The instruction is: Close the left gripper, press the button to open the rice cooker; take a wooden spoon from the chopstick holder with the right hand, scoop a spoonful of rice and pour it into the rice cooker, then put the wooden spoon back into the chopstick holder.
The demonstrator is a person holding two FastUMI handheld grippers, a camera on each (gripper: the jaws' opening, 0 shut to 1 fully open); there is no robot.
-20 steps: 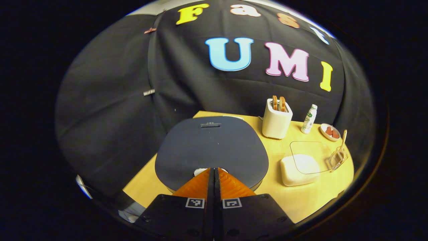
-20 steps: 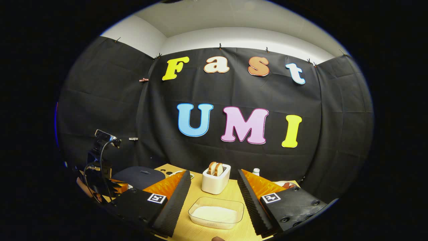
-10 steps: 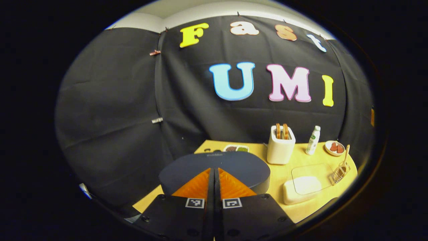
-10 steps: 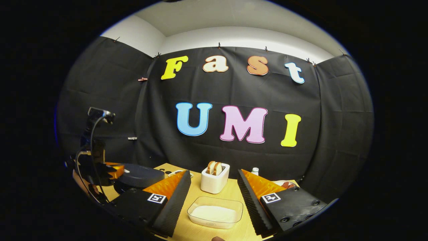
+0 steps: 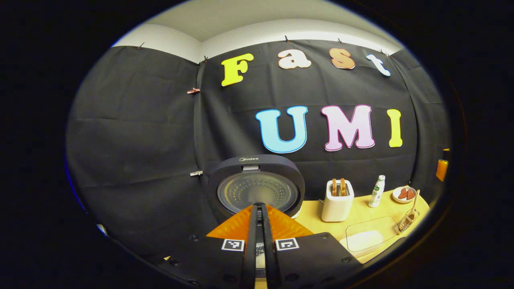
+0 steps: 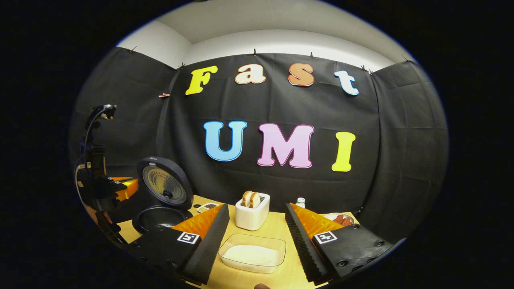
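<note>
Two grippers, rice cooker (image 6: 162,204) lid up.

Left gripper (image 5: 260,208) has fingers pressed together, empty, lid at its 12 o'clock. Right gripper (image 6: 257,224) gapes wide over the rice container (image 6: 253,253); wooden spoon (image 5: 413,200) stands in the chopstick holder (image 5: 406,222) at 3 o'clock.

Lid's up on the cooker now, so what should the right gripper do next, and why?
Probably carry the right gripper, open and holding nothing, rightward toward the wooden spoon standing in the holder at the table's right edge. The rice cooker lid stands open, so the button step looks done, and the rice tray just ahead can't be scooped without the spoon.
</note>
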